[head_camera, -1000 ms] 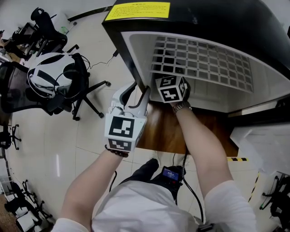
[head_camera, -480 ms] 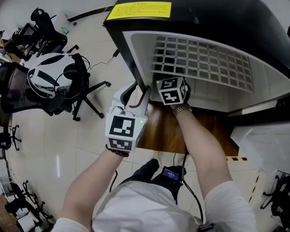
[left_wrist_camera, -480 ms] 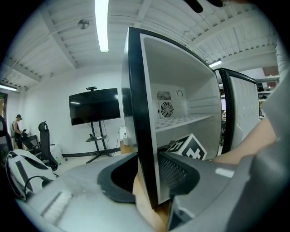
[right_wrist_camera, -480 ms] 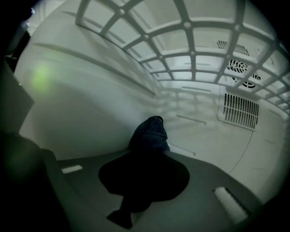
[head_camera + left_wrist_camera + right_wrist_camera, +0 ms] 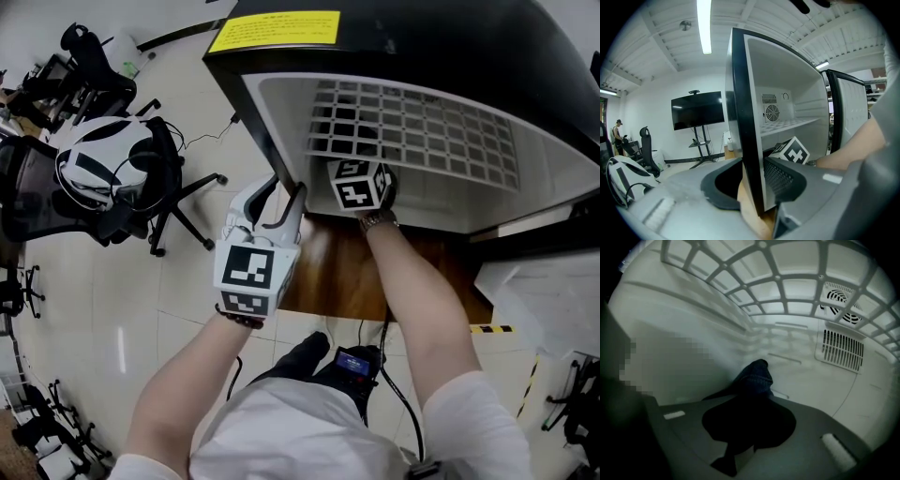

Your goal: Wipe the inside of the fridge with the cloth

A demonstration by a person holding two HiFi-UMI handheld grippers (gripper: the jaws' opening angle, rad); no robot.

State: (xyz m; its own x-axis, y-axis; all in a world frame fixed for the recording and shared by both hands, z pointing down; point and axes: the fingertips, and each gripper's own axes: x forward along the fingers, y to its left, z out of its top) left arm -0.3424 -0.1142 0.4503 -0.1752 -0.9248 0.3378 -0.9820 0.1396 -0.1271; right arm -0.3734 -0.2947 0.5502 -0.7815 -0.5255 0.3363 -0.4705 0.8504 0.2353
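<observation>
The black fridge [image 5: 403,33] stands open, its white inside crossed by a wire shelf [image 5: 422,122]. My left gripper [image 5: 284,194] straddles the front edge of the fridge's left wall [image 5: 749,122], one jaw outside and one inside, both pressed on it. My right gripper [image 5: 750,420] reaches in under the wire shelf [image 5: 787,282]; only its marker cube [image 5: 361,185] shows from above. It is shut on a dark blue cloth [image 5: 757,376], which bunches out ahead of the jaws low against the white inner wall.
A vent grille [image 5: 841,350] sits on the back wall. The open fridge door [image 5: 846,112] stands to the right. Office chairs [image 5: 112,169] crowd the floor at the left, and a TV on a stand [image 5: 697,110] is across the room. A wooden board [image 5: 337,272] lies under the fridge.
Both grippers keep their places; only the head view has shifted slightly.
</observation>
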